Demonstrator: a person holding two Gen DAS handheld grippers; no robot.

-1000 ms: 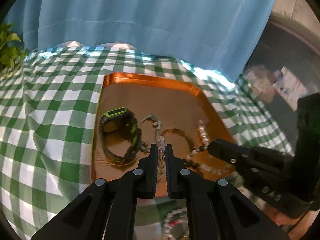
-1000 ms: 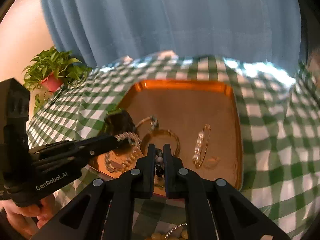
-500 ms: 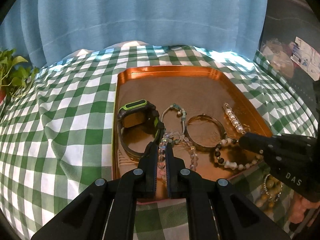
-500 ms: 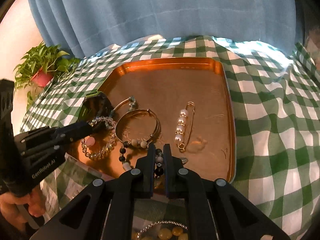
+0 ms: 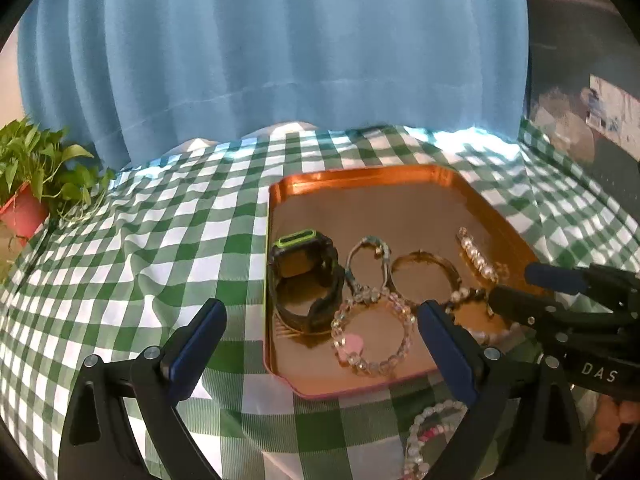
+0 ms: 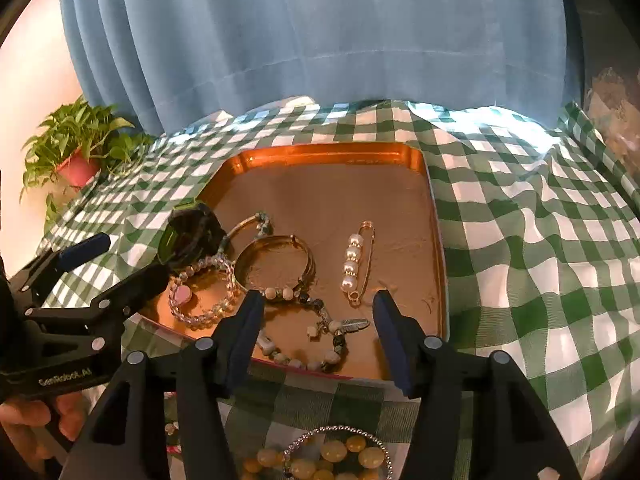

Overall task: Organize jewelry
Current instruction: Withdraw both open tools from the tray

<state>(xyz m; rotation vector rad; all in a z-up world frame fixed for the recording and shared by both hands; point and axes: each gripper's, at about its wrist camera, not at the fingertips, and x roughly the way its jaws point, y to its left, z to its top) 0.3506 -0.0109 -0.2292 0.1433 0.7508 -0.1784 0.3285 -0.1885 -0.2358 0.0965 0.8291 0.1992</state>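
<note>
An orange tray [image 5: 376,174] [image 6: 332,152] on the green checked cloth holds a black-and-green watch [image 5: 306,276], a thin bangle [image 5: 366,258], a gold bangle [image 6: 274,266], a pearl pin [image 6: 354,258], a clear bead bracelet with a pink charm [image 5: 372,332] [image 6: 200,292] and a stone bead bracelet with a feather charm [image 6: 308,332]. My left gripper [image 5: 320,334] is open and empty above the tray's near edge, the clear bracelet lying between its fingers. My right gripper [image 6: 318,320] is open and empty over the stone bracelet.
A potted plant [image 5: 28,184] [image 6: 76,152] stands at the far left. A blue curtain [image 5: 280,48] hangs behind the table. More bead jewelry lies on the cloth in front of the tray: a pale bracelet [image 5: 424,436] and yellow beads with a chain [image 6: 332,456].
Both grippers opened and let go: the clear bead bracelet and the stone bead bracelet now lie in the tray. Both grippers have drawn back slightly.
</note>
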